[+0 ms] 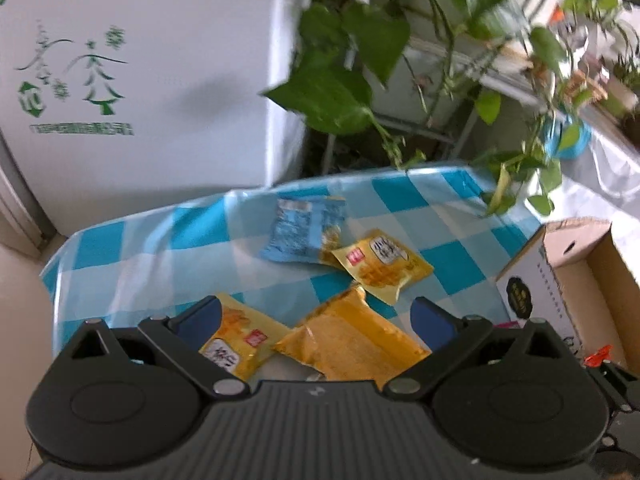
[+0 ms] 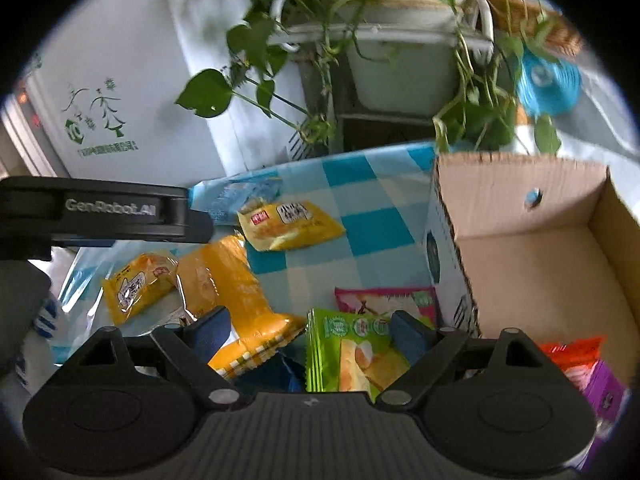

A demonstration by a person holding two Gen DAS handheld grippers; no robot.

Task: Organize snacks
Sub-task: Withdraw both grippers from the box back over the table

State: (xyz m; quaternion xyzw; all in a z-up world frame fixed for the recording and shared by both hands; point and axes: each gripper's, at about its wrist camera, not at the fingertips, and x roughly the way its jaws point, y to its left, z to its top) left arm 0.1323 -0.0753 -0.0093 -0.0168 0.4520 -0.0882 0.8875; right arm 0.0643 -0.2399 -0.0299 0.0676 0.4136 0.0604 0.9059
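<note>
On the blue-and-white checked cloth (image 1: 160, 248) lie a blue packet (image 1: 304, 232) and a yellow packet (image 1: 384, 266) further back. My left gripper (image 1: 316, 320) is open above a small yellow packet (image 1: 240, 340) and a long orange-yellow packet (image 1: 352, 340), touching neither. In the right wrist view my right gripper (image 2: 312, 332) is open over a green packet (image 2: 352, 352), with a pink packet (image 2: 384, 300) behind it and the long orange-yellow packet (image 2: 236, 292) at its left finger. The left gripper's body (image 2: 100, 212) crosses the left side.
An open cardboard box (image 2: 540, 260) stands at the table's right, holding an orange packet (image 2: 572, 356) and a purple one (image 2: 604, 392). A large white carton (image 1: 140, 80) stands behind the table's left, and potted vines (image 1: 340, 80) hang over the far edge.
</note>
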